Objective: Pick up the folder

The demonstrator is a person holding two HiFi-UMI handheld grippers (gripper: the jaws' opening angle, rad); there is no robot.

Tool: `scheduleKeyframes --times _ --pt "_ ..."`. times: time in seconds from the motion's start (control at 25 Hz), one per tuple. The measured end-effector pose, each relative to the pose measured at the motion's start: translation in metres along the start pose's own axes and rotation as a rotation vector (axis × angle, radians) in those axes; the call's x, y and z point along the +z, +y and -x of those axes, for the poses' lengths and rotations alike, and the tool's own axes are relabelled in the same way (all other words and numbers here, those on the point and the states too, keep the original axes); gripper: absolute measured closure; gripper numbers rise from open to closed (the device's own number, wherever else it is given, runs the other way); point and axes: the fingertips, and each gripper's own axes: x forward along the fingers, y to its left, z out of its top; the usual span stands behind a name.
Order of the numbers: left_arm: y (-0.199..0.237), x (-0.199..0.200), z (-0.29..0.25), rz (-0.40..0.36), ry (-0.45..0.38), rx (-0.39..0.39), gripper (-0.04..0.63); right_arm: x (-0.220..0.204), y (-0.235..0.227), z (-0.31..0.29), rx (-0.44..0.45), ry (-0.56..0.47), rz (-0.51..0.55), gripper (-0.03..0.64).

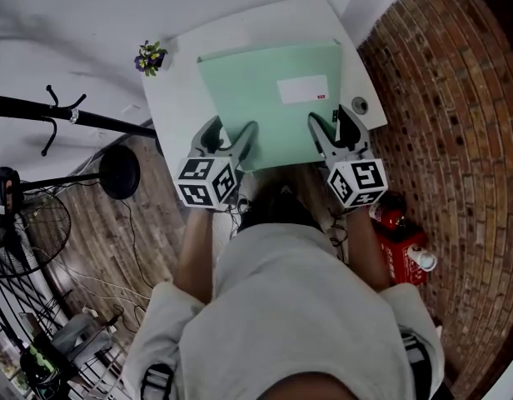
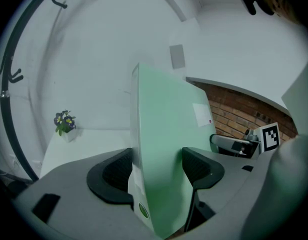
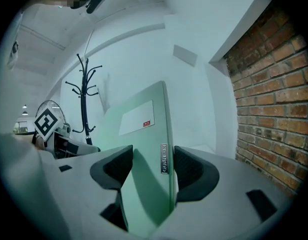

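A pale green folder with a white label is held above the white table, its far end toward the wall. My left gripper is shut on the folder's near left corner. My right gripper is shut on its near right corner. In the left gripper view the folder stands on edge between the two dark pads. In the right gripper view the folder is clamped between the pads, its spine label facing the camera.
A small pot of purple flowers stands at the table's far left corner. A small round object lies at the table's right edge. A brick wall runs along the right, a red bag on the floor, a coat stand left.
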Motion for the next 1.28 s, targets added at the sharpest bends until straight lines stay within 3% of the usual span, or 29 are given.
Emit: scheduleKeyframes --times 1.28 --pt "-0.018 0.075 0.045 -0.155 -0.231 -0.015 0.272 0.077 0.029 0.022 0.019 -0.219 0.105 0.360"
